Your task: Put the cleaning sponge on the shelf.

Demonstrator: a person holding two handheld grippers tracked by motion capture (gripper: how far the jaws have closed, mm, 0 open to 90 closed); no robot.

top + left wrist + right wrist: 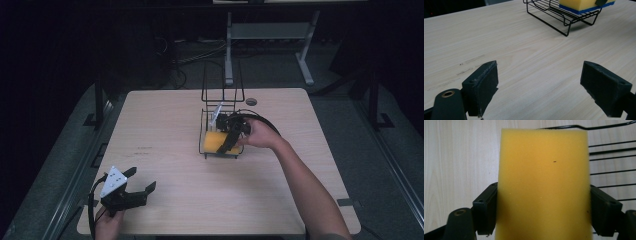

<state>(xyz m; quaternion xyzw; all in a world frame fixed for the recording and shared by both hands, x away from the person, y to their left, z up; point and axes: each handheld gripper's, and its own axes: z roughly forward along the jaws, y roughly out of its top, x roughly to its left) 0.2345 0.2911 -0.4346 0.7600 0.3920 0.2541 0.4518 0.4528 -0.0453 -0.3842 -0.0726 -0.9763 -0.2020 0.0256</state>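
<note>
Right claw (pixel 544 202) clamps the yellow sponge (pixel 544 182) lengthwise along its jaws in the wire rack (pixel 220 145); left claw (pixel 544 85) gapes wide.

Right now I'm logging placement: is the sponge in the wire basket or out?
In. The yellow sponge lies inside the wire basket, with the right claw closed on its sides.

At the top edge of the left gripper view the sponge (pixel 584 4) and wire rack (pixel 554 15) are cut off. In the high view, a small whitish item (pixel 216 114) at frame centre is too small to identify.
</note>
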